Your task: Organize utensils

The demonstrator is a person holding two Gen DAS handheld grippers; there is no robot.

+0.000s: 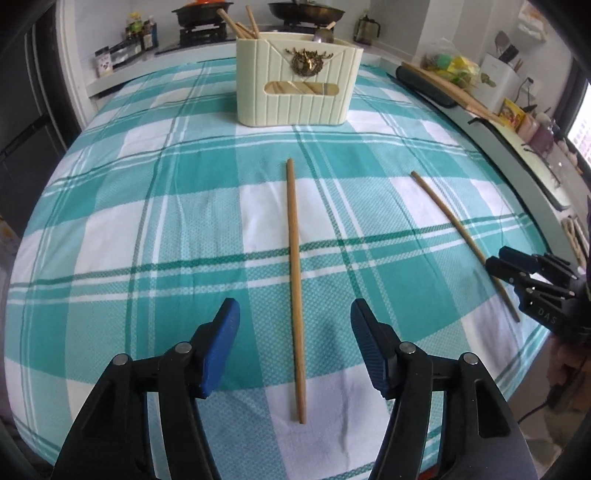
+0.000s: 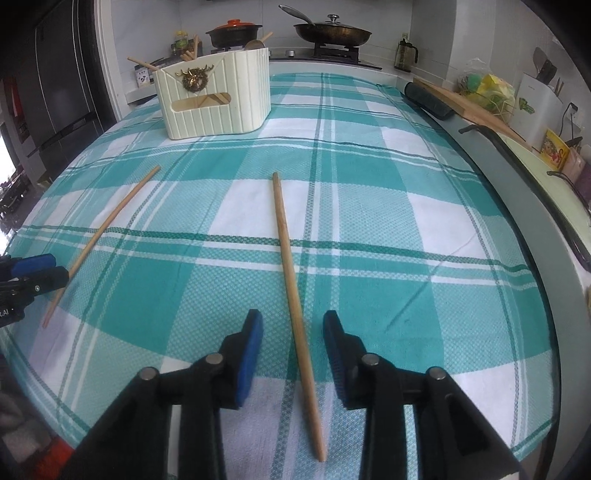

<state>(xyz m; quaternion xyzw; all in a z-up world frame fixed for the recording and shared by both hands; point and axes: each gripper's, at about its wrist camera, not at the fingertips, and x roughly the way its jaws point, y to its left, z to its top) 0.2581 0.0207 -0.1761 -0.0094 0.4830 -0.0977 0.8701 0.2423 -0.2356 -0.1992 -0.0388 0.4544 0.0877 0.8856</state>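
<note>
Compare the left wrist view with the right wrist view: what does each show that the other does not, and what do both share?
Only the left wrist view shows the left claw open from behind, straddling the left chopstick.

Only the right wrist view shows the right claw open from behind, straddling the right chopstick, plus the dark fridge at the left.

Both show the two chopsticks lying apart on the checked cloth, the cream utensil holder with chopsticks already in it, and the stove pans.
</note>
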